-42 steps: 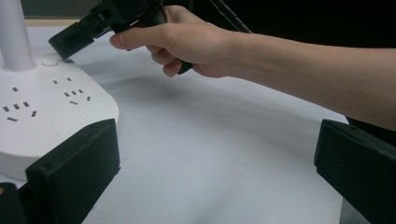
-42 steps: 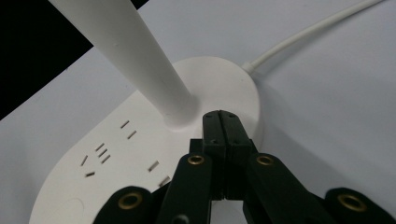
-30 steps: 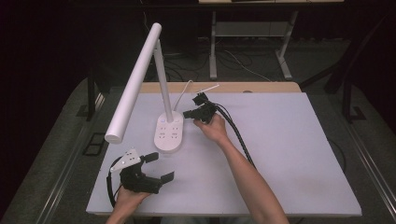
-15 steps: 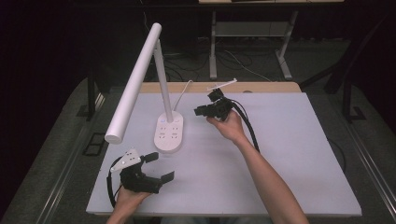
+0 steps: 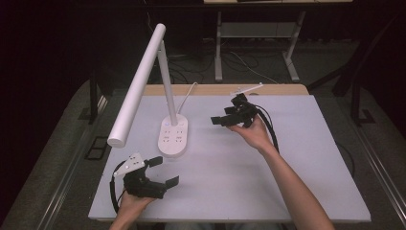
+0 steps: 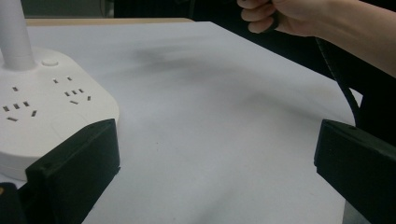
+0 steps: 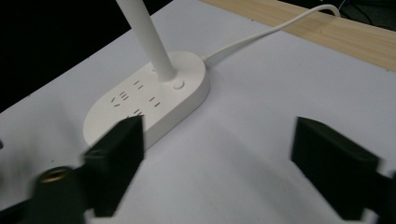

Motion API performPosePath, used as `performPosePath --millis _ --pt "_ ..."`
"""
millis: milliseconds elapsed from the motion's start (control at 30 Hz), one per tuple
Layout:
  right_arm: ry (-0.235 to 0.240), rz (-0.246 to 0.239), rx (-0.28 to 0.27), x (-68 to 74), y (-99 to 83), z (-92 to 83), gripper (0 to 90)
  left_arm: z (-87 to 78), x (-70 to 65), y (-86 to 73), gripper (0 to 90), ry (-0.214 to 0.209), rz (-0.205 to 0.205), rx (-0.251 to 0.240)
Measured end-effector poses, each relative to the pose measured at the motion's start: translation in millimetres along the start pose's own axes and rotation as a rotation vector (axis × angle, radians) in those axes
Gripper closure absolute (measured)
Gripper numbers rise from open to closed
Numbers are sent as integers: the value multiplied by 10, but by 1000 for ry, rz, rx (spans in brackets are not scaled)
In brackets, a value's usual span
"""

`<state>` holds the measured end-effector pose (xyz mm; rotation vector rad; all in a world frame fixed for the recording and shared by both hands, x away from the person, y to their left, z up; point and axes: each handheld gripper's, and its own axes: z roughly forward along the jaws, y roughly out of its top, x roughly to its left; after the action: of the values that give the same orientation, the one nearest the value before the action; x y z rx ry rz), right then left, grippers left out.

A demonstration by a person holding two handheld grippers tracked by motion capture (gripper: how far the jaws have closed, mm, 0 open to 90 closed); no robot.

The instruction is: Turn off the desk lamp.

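Lamp is sitting untouched on the counter; both grippers, left and right, are hovering open-fingered, seemingly approaching its base.

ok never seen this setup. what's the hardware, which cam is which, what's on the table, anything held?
No robot arm here: a person holds a hand-operated tool in each hand. The high view looks down on the white table, with the left tongs at its lower left and the right tongs at centre. The other two pictures come from cameras riding on each tool, looking out between its black jaws. On the table stands a white desk lamp whose base has power sockets and a white cord. Both tongs are open and hold nothing.
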<state>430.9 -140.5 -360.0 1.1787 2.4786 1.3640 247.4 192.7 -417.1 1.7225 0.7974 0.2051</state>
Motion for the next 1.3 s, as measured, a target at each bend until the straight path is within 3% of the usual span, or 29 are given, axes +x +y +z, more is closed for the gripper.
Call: performPosePath --millis 67,100,733,1033,1300 --pt "9 -4 10 -23 -54 -77 77 1 0 1 0 0 2 2" --pt "13 -3 6 -30 -86 -122 2 1 0 1 0 1 2 2" --pt "-7 -6 -46 17 -800 -940 6 35 -19 3 0 -3 18 21" --pt "-25 39 -87 22 -1177 -1202 6 53 -28 6 0 -12 23 27" --pt "-75 64 -107 63 -1622 -1346 6 64 -36 4 0 -9 24 32"
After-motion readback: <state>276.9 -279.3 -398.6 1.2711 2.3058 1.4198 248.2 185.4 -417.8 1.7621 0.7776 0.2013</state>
